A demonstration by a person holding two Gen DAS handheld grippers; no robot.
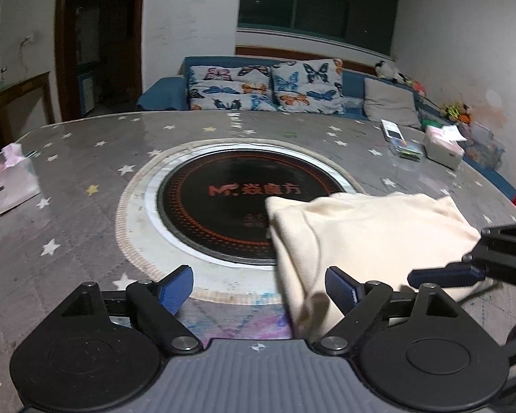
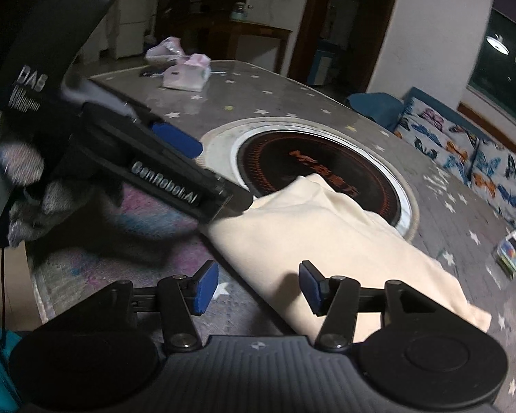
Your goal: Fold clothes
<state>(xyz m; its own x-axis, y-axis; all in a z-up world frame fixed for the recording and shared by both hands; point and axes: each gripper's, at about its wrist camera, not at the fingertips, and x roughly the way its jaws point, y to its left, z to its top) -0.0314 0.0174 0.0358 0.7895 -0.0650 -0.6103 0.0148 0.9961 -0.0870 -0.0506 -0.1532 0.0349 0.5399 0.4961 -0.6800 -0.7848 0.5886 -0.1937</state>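
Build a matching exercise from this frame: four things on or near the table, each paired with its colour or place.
Things:
1. garment
2. induction plate
3. butterfly cushions
4. tissue box

Descriptions:
A. black, round, set into the table's middle
B. cream, folded, overlapping the plate's edge
C. white, near the table's far right edge
D. on the blue sofa

Pairs: 1-B, 2-A, 3-D, 4-C

A cream garment [image 1: 368,234] is being shown on a grey tablecloth [image 1: 86,158] patterned with white and yellow stars. Blue pads [image 2: 208,287] are being carried by black grippers. Sofa cushions [image 1: 265,86] are being seen printed with blue and orange butterflies.
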